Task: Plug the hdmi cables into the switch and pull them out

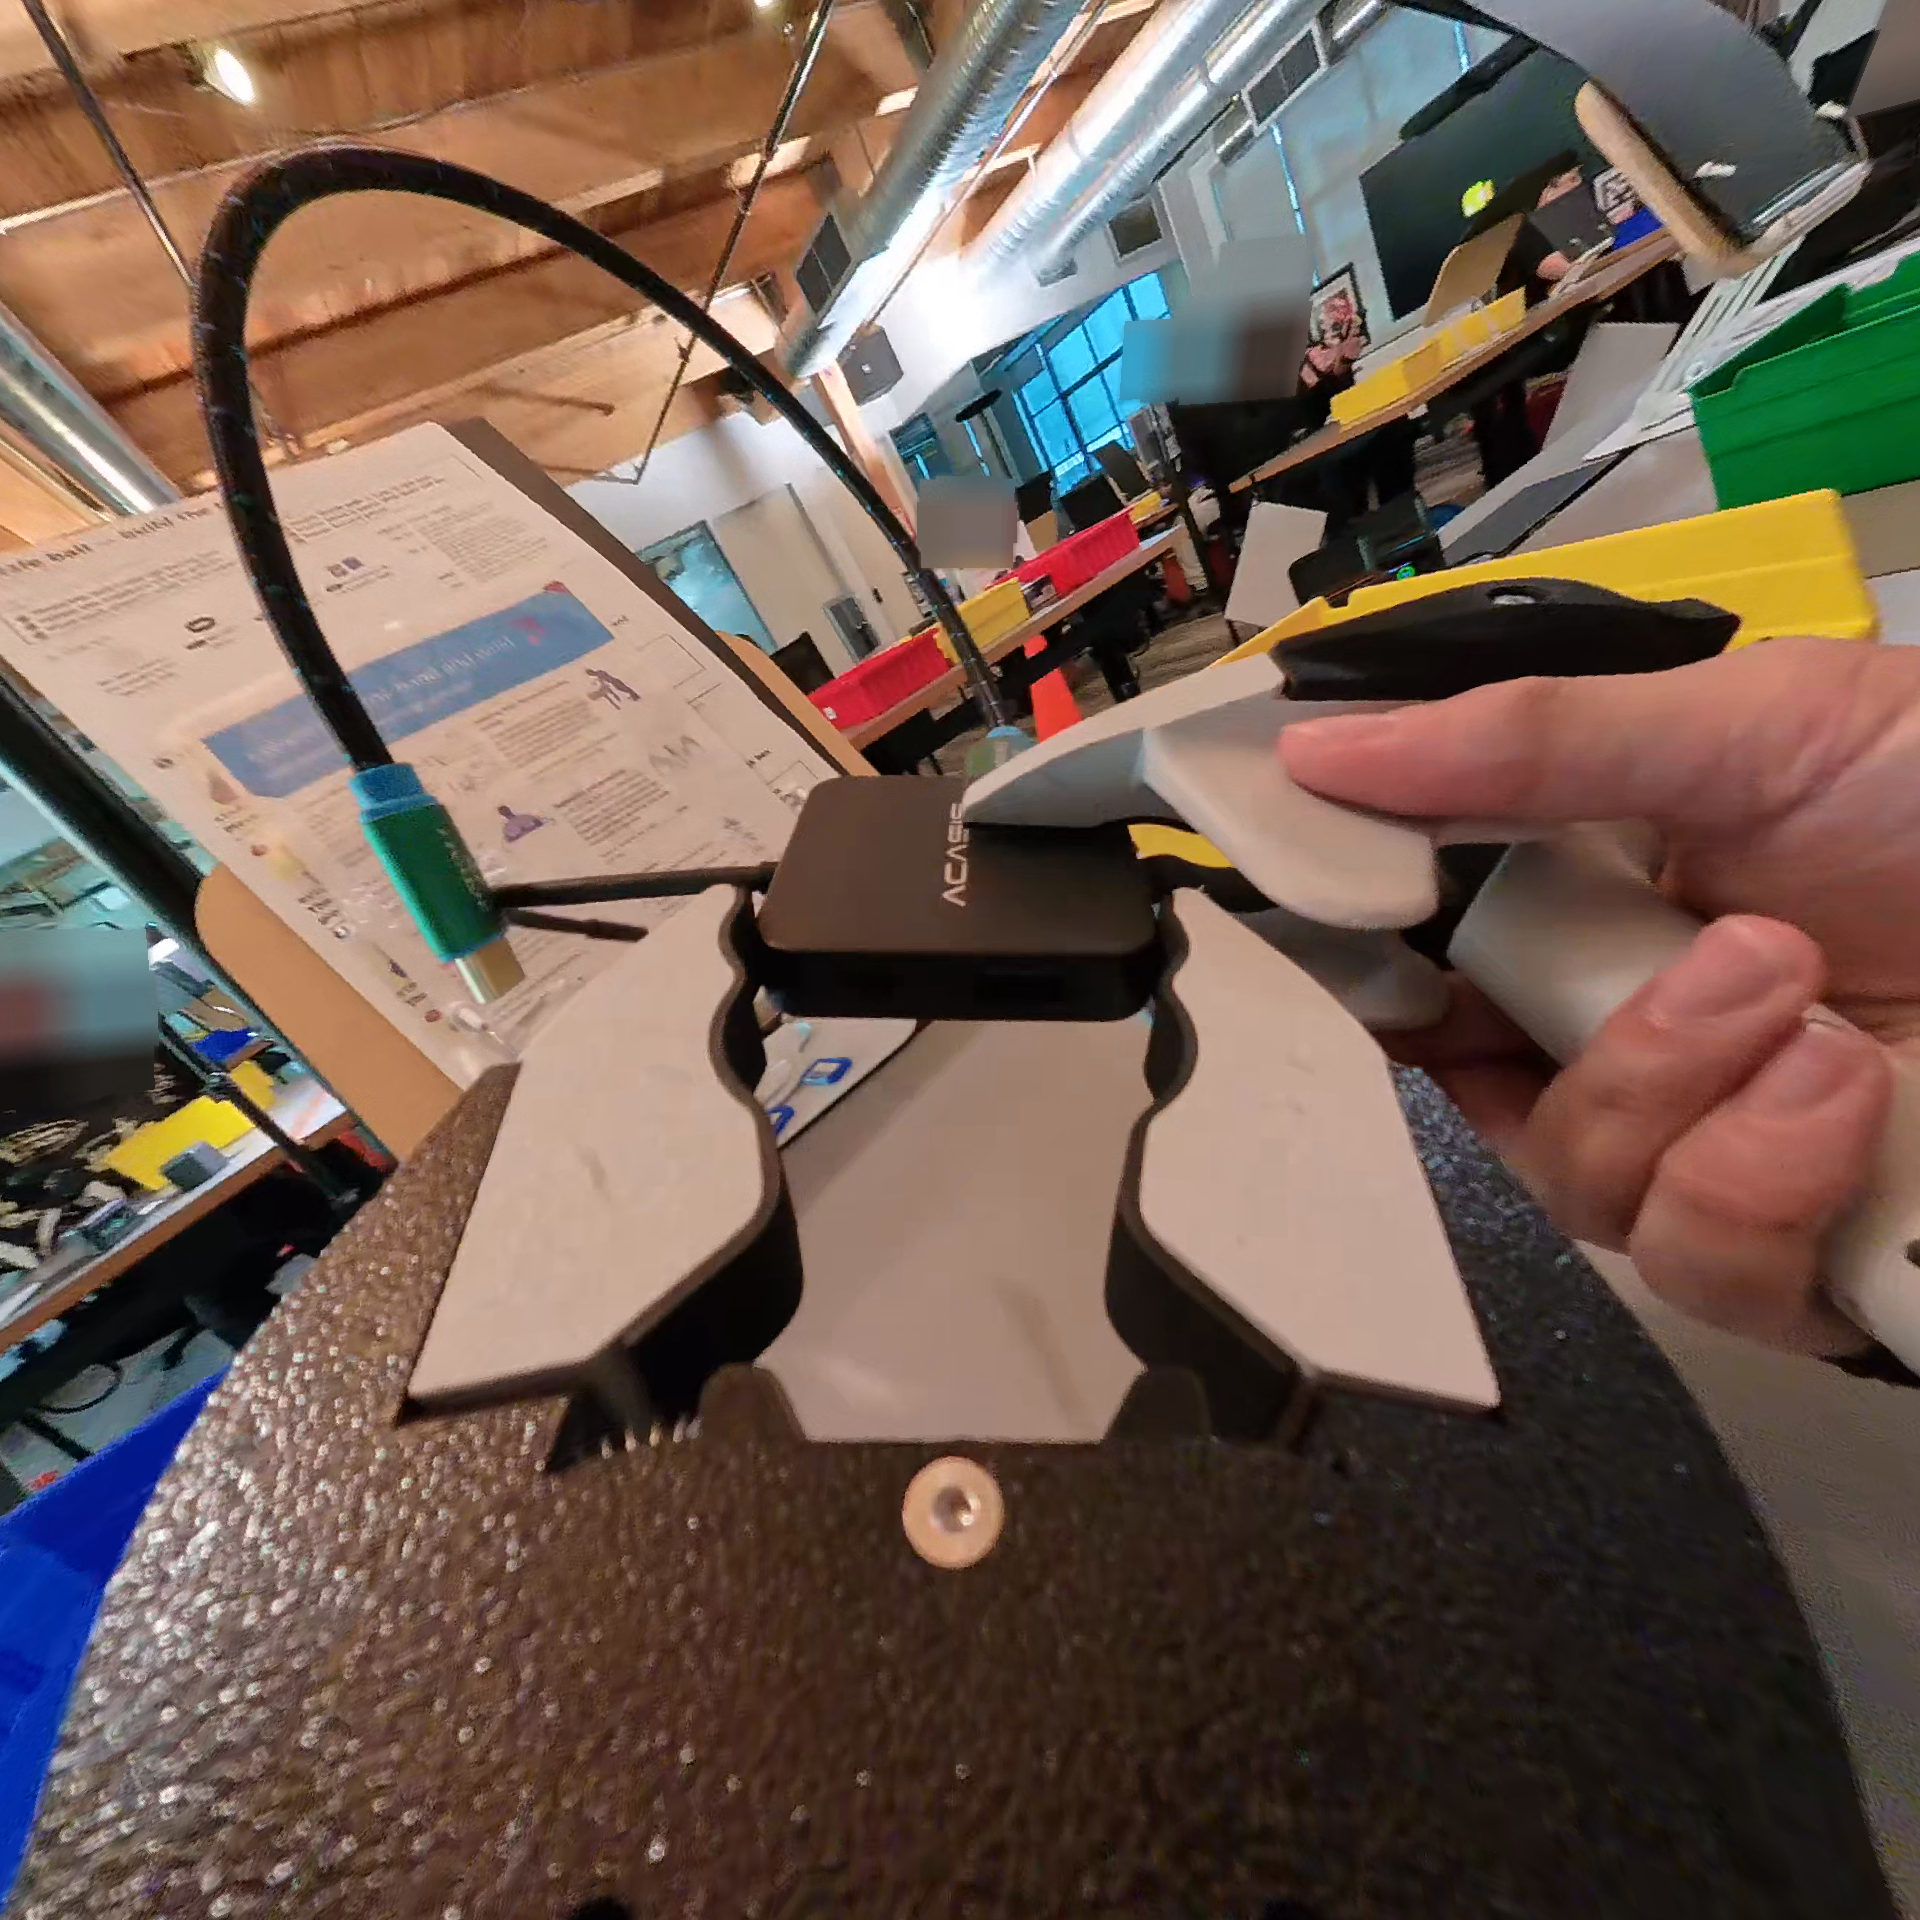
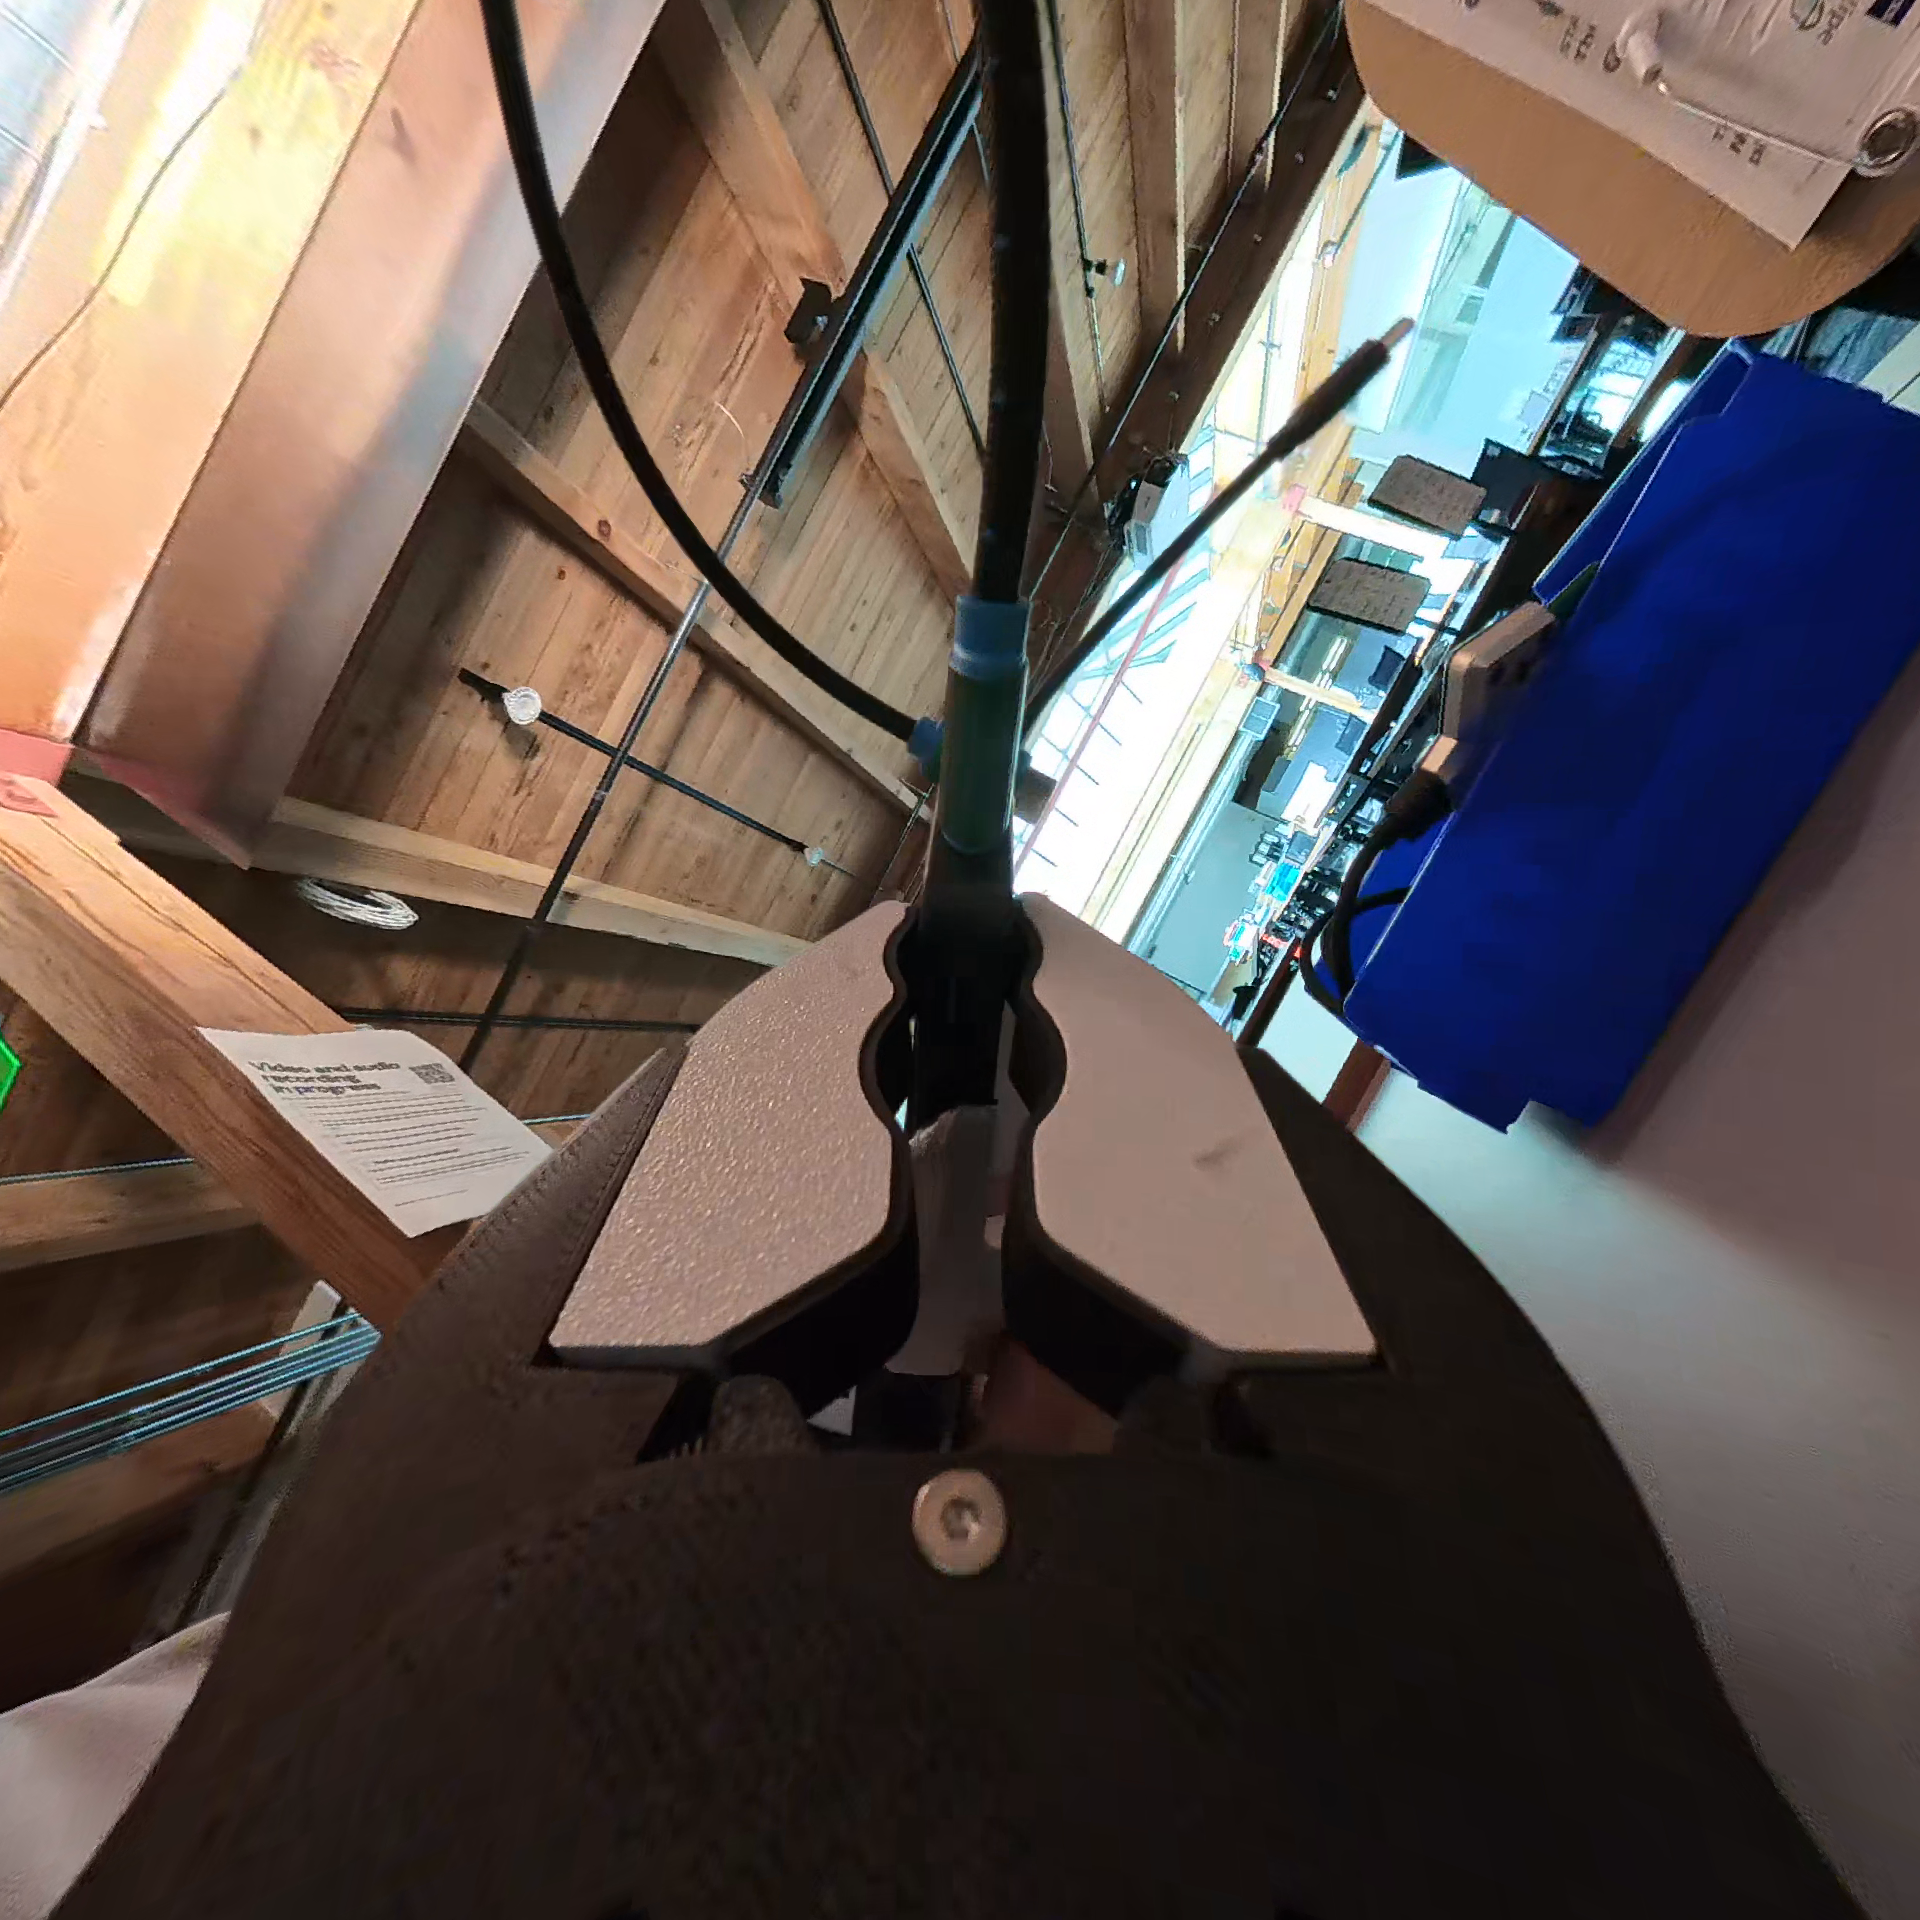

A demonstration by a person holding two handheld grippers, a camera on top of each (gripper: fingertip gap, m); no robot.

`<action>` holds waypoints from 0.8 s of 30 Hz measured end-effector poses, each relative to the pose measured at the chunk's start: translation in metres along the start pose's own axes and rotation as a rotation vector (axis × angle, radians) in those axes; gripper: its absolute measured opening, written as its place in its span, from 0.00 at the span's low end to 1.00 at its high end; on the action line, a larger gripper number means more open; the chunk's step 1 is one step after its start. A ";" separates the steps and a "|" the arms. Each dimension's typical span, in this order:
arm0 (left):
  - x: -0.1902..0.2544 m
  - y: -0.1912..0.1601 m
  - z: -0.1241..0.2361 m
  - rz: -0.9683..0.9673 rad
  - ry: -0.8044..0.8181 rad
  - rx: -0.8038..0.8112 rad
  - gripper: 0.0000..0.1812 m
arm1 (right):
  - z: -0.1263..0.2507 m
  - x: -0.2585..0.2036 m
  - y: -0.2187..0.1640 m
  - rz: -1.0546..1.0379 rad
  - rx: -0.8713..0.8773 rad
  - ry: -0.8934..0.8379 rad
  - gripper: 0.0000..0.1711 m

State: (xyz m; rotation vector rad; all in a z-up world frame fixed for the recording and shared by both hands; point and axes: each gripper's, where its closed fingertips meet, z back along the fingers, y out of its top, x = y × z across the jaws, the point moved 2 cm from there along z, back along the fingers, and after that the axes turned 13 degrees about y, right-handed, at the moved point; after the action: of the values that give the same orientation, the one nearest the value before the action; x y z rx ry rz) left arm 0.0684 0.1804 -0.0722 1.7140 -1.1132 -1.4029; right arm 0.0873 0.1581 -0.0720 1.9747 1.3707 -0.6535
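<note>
Two grippers show. One, the left gripper (image 1: 951, 971), squeezes the black switch (image 1: 951, 904) by its two sides and holds it up in the air. The other, the right gripper (image 2: 961, 997), is clenched tight on a plug (image 2: 971, 821) of the black braided cable (image 1: 244, 416) at the far side of the switch; whether that plug sits in a port cannot be told. One hand (image 1: 1704, 935) holds the right gripper. The cable makes one big loop above the switch, and its other green plug (image 1: 442, 883) hangs free on the left, touching nothing. Two ports on the switch's near edge face the camera. One printed board (image 1: 436, 707) stands close behind, leaving a little room.
</note>
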 end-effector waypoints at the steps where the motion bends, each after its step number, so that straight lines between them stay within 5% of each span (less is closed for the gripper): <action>1: -0.001 -0.001 0.000 -0.014 0.013 0.000 0.40 | 0.000 0.000 -0.001 0.007 0.000 -0.001 0.08; 9: -0.002 -0.004 0.000 0.045 -0.089 -0.010 0.40 | 0.003 -0.001 -0.007 0.103 -0.112 -0.024 0.09; 12: -0.012 -0.004 0.001 0.088 -0.106 -0.016 0.40 | 0.004 -0.008 -0.012 0.270 -0.308 -0.045 0.23; 17: -0.039 -0.007 0.008 0.157 -0.156 0.003 0.40 | 0.027 -0.022 -0.008 0.888 -0.725 -0.246 0.56; 24: -0.019 -0.013 0.019 0.099 -0.371 0.027 0.40 | 0.011 -0.034 -0.002 1.535 -1.226 -0.296 0.55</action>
State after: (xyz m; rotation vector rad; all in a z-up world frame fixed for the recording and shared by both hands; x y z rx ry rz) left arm 0.0514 0.2040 -0.0801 1.4269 -1.3992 -1.6920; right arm 0.0738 0.1289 -0.0559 1.1871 -0.2433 0.5317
